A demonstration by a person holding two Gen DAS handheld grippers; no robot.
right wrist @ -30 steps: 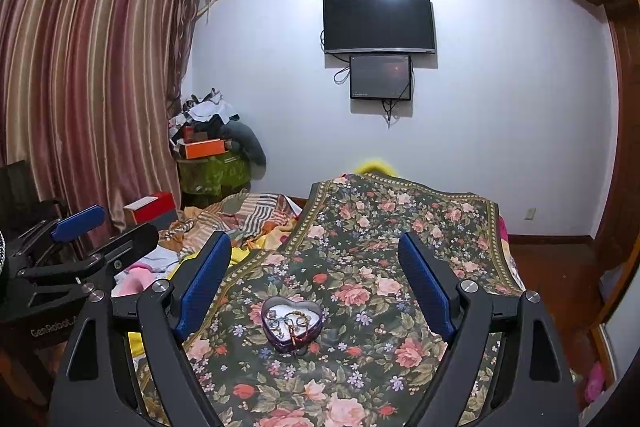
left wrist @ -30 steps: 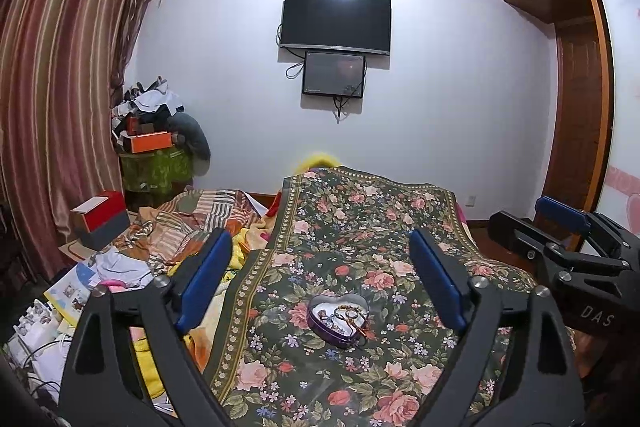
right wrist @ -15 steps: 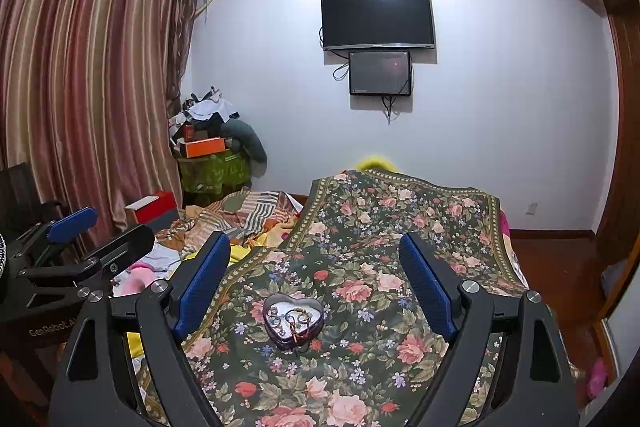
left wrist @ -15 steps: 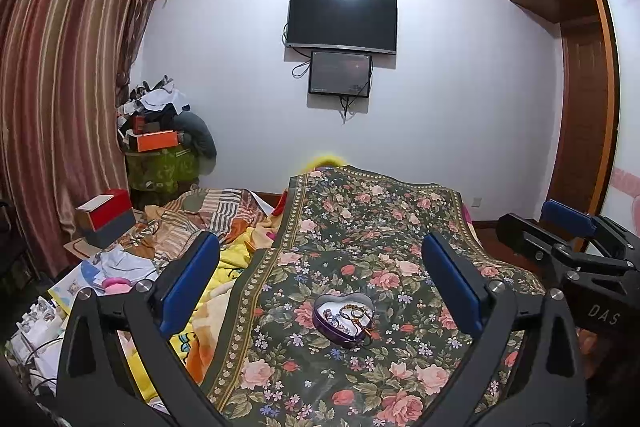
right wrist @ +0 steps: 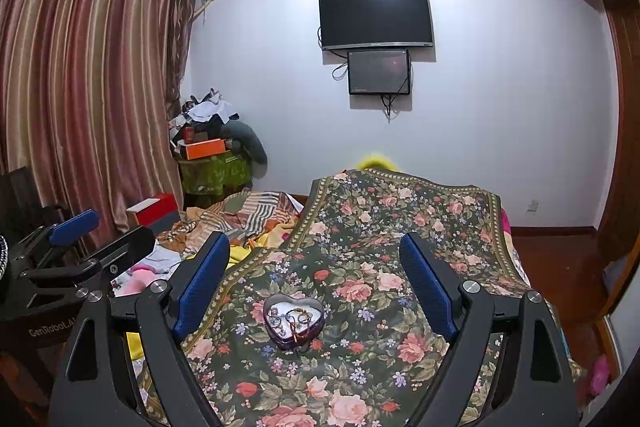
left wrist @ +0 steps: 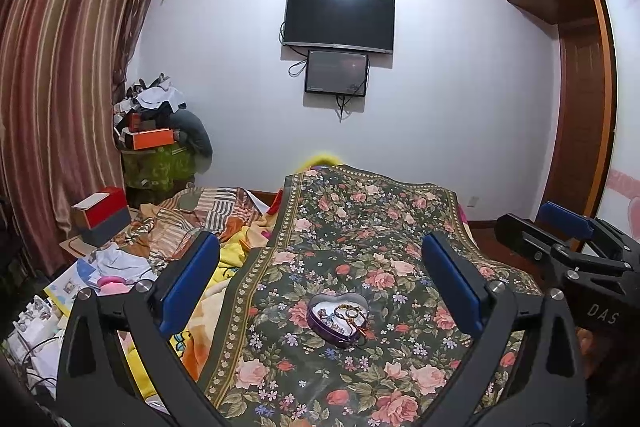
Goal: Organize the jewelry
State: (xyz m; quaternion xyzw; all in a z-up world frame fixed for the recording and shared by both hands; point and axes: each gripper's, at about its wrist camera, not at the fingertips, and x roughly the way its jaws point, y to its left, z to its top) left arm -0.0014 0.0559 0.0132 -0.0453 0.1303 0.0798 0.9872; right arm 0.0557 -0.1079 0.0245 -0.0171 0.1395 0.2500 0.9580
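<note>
Left wrist view looks along the left gripper (left wrist: pixel 320 273), whose two blue-padded fingers (left wrist: pixel 188 279) stand wide apart with nothing between them. Beyond them, on the near part of a bed covered by a dark floral bedspread (left wrist: pixel 360 227), sits a small heart-shaped tin (left wrist: pixel 338 315) with a purple wall and a pale inside. It holds a tangle of jewelry (left wrist: pixel 344 315) (rings and a thin chain, too small to sort out), and one reddish piece hangs over the tin's near right rim. The tin lies between the lines of the two fingers but well beyond their tips, touching neither.

At the right edge of this view the right gripper (left wrist: pixel 560 227) shows from the side, held above the bedspread's right border. In the right wrist view the right gripper (right wrist: pixel 314 265) is also spread wide and empty, with the same heart-shaped tin (right wrist: pixel 294 319) lying on the bedspread (right wrist: pixel 400 227) ahead, slightly left of the midline. The left gripper (right wrist: pixel 76 231) appears at the left edge of that view, over a heap of striped bedding (right wrist: pixel 240 211) and clothes.

On the far wall hang a dark television (right wrist: pixel 376 15) and a smaller screen (right wrist: pixel 379 71) just below it. Striped curtains (left wrist: pixel 60 87) fill the left side.
</note>
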